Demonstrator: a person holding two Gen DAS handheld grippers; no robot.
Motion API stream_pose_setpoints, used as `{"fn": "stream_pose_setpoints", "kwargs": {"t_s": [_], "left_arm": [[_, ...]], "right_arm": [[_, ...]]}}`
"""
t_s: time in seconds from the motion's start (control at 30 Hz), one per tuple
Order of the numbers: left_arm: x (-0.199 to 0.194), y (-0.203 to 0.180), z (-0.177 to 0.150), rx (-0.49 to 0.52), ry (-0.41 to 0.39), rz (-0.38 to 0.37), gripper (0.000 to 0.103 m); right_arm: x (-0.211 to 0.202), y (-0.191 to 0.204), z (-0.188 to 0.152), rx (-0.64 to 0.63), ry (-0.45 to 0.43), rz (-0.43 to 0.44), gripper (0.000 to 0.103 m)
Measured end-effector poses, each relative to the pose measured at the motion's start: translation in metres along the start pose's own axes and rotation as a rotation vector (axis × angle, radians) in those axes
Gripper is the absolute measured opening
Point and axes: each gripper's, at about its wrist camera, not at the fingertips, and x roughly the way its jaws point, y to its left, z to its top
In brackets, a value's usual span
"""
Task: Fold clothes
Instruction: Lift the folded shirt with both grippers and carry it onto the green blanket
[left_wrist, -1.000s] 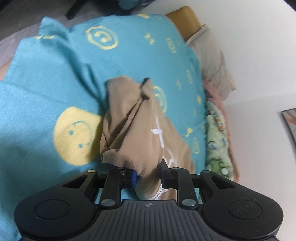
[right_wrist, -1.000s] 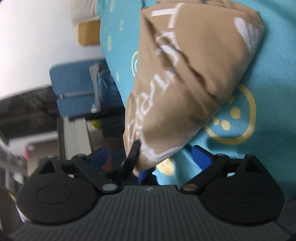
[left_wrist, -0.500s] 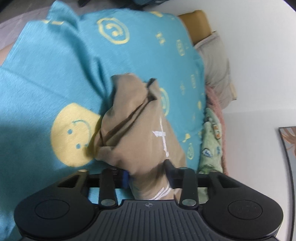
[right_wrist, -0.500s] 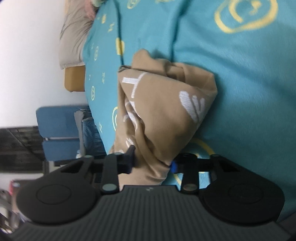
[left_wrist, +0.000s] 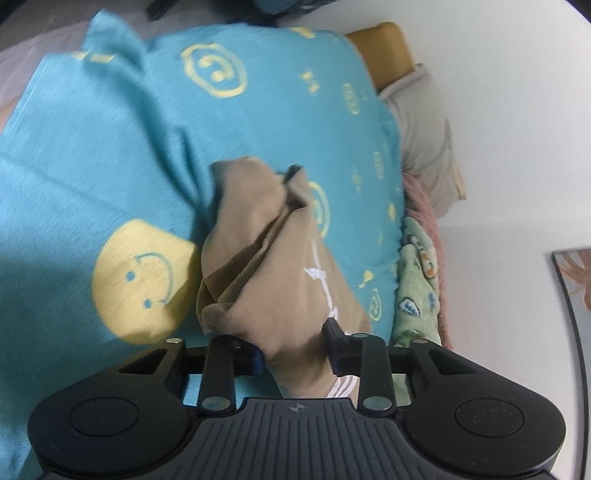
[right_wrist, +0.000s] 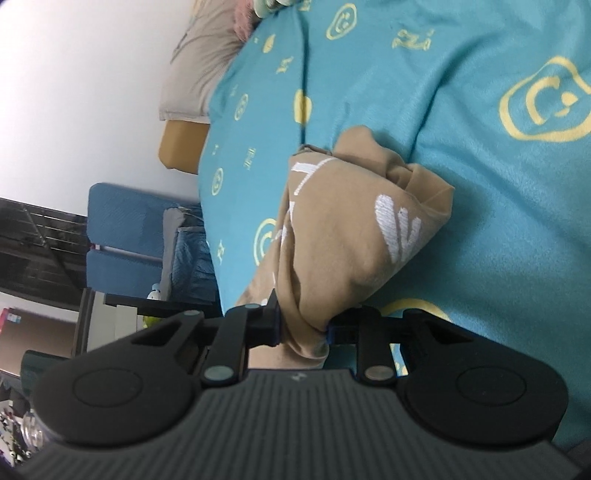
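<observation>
A tan garment with white print is bunched up above a teal bedspread with yellow smiley faces. My left gripper is shut on one end of the tan garment, with cloth filling the gap between its fingers. My right gripper is shut on the other end of the tan garment. The garment hangs crumpled between the two grippers, held over the bedspread.
A grey pillow and a tan headboard cushion lie at the bed's head. A green patterned cloth and a pink one lie by the white wall. A blue chair stands beside the bed.
Both grippers have drawn back from the bedspread with the tan garment. The right gripper closed from open onto the garment's end. The garment looks more bunched.
</observation>
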Motion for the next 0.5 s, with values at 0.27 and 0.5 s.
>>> {"fn": "stream_pose_setpoints", "kwargs": {"t_s": [0.27, 0.5], "left_arm": [[-0.042, -0.051, -0.031, 0.107, 0.013, -0.090, 0.023], [-0.060, -0.119, -0.097, 0.195, 0.099, -0.101, 0.022]], "right_arm": [[-0.065, 0.026, 0.000, -0.052, -0.067, 0.048, 0.024], [-0.150, 0.017, 0.027, 0.021, -0.107, 0.061, 0.024]]}}
